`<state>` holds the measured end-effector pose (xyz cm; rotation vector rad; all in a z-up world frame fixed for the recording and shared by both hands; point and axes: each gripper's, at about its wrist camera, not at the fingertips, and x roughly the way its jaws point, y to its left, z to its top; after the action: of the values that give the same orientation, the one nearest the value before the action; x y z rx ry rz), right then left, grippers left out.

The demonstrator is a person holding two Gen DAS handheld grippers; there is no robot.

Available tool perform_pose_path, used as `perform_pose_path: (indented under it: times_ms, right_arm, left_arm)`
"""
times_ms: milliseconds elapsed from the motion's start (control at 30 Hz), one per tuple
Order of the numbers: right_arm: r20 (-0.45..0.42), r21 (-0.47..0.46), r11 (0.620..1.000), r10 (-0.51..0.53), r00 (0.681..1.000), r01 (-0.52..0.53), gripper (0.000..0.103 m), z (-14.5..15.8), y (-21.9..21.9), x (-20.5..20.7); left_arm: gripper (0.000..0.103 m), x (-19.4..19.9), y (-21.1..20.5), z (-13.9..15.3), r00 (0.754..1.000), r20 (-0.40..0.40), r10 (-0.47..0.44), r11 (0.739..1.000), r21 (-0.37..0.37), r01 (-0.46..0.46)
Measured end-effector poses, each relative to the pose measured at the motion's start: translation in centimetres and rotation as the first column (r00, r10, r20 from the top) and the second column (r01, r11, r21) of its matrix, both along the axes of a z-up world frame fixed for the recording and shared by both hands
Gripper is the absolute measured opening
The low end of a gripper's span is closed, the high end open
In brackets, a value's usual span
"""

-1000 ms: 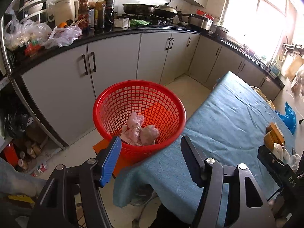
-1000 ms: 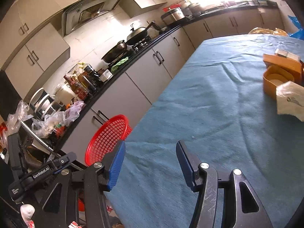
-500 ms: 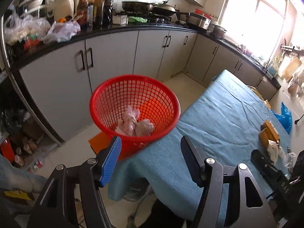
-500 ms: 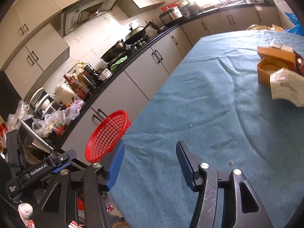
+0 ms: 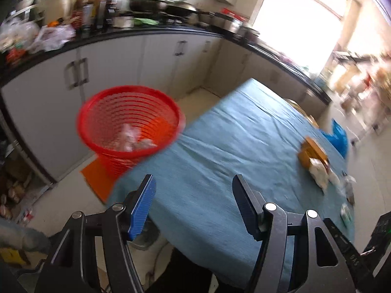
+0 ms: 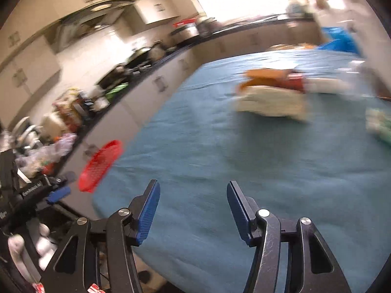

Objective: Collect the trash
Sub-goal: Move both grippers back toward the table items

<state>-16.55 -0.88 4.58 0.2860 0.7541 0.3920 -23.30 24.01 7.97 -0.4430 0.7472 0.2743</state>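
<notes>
While both tongs gape empty — trash (image 6: 271, 97) lies well ahead.

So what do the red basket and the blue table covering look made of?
The red basket looks like moulded plastic with a slight sheen: its wall is an open lattice of holes under a smooth rim. The blue table covering looks like matte woven cloth: it wrinkles and drapes over the table's edge. Blur hides finer texture.

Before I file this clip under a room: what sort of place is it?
A home kitchen, most likely: pans on a dark counter, cupboards below it, bottles lined up alongside.
</notes>
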Motion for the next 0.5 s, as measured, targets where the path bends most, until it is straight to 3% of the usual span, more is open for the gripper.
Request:
perform_pose_path:
  times_ms: [167, 267, 400, 500]
  right_arm:
    - [-0.014, -0.099, 0.977, -0.192, 0.981, 0.19, 0.068, 0.2, -8.8, -3.3]
    - [-0.008, -0.165, 0.941, -0.3, 0.954, 0.294, 0.072, 0.6, -13.3, -4.0]
    - [-0.018, -0.188, 0.917, -0.362, 0.932, 0.352, 0.079, 1.4, -17.8, -1.8]
    - [-0.027, -0.175, 0.927, -0.343, 0.939, 0.333, 0.083, 1.7, -20.2, 1.9]
  left_arm:
    - [0.064, 1.2, -3.5, -1.6, 0.988, -0.019, -0.151, 0.988, -0.042, 0.15]
    - [0.064, 2.2, -5.7, -1.5, 0.972, -0.022, -0.235, 0.972, -0.016, 0.235]
    - [0.065, 4.9, -8.1, -0.6, 0.936, -0.035, -0.351, 0.936, 0.005, 0.351]
    - [0.069, 8.2, -10.7, 0.4, 0.896, -0.034, -0.444, 0.896, 0.022, 0.444]
